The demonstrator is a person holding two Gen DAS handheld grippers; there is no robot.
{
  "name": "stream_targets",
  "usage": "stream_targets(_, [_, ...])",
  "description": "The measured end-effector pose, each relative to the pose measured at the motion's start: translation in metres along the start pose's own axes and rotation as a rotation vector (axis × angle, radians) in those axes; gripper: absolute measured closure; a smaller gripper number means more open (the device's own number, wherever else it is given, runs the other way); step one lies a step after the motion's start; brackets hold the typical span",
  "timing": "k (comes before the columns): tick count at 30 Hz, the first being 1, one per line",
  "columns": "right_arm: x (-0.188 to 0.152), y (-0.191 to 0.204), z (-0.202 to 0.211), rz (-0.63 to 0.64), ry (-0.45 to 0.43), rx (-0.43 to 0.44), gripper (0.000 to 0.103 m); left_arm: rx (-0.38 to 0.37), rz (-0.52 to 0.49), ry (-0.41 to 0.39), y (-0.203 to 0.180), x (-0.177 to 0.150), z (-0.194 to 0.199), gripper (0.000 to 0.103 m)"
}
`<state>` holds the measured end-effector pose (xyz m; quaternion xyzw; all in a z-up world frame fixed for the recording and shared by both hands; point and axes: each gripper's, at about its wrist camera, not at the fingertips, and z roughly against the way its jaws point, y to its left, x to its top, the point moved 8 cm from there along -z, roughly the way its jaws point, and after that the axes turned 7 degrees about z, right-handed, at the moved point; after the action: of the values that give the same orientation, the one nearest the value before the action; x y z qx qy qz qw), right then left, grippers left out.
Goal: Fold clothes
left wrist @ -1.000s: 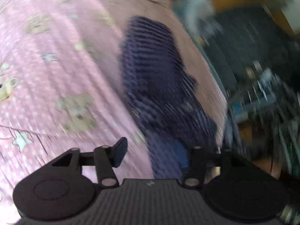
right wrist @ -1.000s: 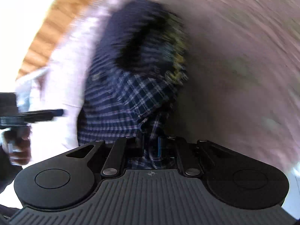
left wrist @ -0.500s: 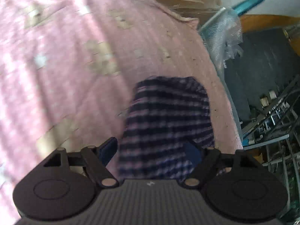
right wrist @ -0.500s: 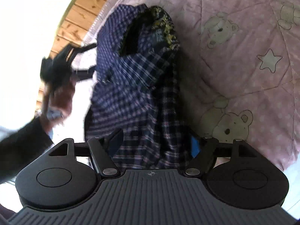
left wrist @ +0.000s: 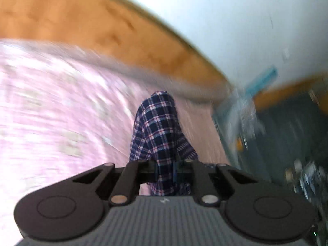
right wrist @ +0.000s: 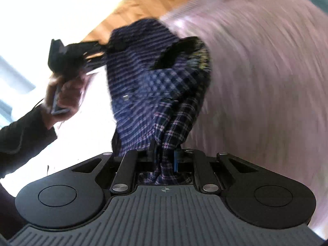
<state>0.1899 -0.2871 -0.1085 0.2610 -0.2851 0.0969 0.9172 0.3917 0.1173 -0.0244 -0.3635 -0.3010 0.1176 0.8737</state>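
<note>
Left claw (left wrist: 165, 169) closing tight on the checked shirt (left wrist: 160, 131). Right claw (right wrist: 165, 157) closing on it too, above the pink blanket (right wrist: 266, 71). Maybe a pocket, too blurry.

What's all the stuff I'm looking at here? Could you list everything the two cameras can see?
plaid shirt: one, navy with white and red checks, bunched up over the bed, pinched at two spots.
bedspread: one, pink with pale blurred prints, under the shirt.
wood panelling: orange-brown, behind the bed.
wall: pale, above the panelling.
clutter beside the bed: dark, too blurred to name.
left gripper: one, black, jaws closing with shirt cloth between them.
right gripper: one, black, jaws closing with shirt cloth between them.
person's left hand: one, dark sleeve, seen from the right wrist, holding the left gripper.
</note>
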Motion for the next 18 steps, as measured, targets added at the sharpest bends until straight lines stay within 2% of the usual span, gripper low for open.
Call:
stream_targets(3, [0.068,0.000,-0.014,0.177,0.063,0.081,0.091,0.076,0.048,-0.150,0.001,0.003,0.065,0.090])
stream_targets(5, [0.109,0.000,-0.039,0.303,0.118,0.113,0.091,0.143,0.018,-0.212,0.006,-0.008,0.084,0.086])
stream_targets(6, [0.130,-0.002,-0.059,0.362,0.152,0.120,0.090,0.187,0.033,-0.211,0.018,-0.019,0.081,0.082])
stream_targets(8, [0.159,-0.015,-0.109,0.441,0.215,0.091,0.088,0.284,0.112,-0.146,0.066,-0.049,0.053,0.077])
stream_targets(9, [0.169,-0.026,-0.138,0.446,0.231,0.050,0.082,0.348,0.126,-0.113,0.092,-0.064,0.039,0.078])
stream_targets(10, [0.178,-0.040,-0.169,0.437,0.236,-0.004,0.075,0.412,0.139,-0.080,0.118,-0.080,0.025,0.078])
stream_targets(11, [0.184,-0.054,-0.197,0.399,0.230,-0.073,0.060,0.455,0.112,-0.060,0.132,-0.090,0.025,0.080])
stream_targets(13, [0.187,-0.081,-0.226,0.246,0.181,-0.222,0.064,0.539,0.055,-0.021,0.159,-0.110,0.026,0.082])
stream_targets(14, [0.186,-0.081,-0.226,0.189,0.136,-0.228,0.064,0.533,0.021,-0.044,0.156,-0.109,0.035,0.080])
stream_targets(16, [0.169,-0.071,-0.211,0.128,0.055,-0.171,0.062,0.532,-0.044,-0.094,0.146,-0.100,0.049,0.069])
stream_targets(17, [0.160,-0.065,-0.202,0.103,0.016,-0.139,0.059,0.541,-0.069,-0.106,0.146,-0.096,0.056,0.060])
stream_targets(18, [0.150,-0.060,-0.192,0.089,-0.002,-0.125,0.059,0.551,-0.088,-0.110,0.150,-0.093,0.062,0.059])
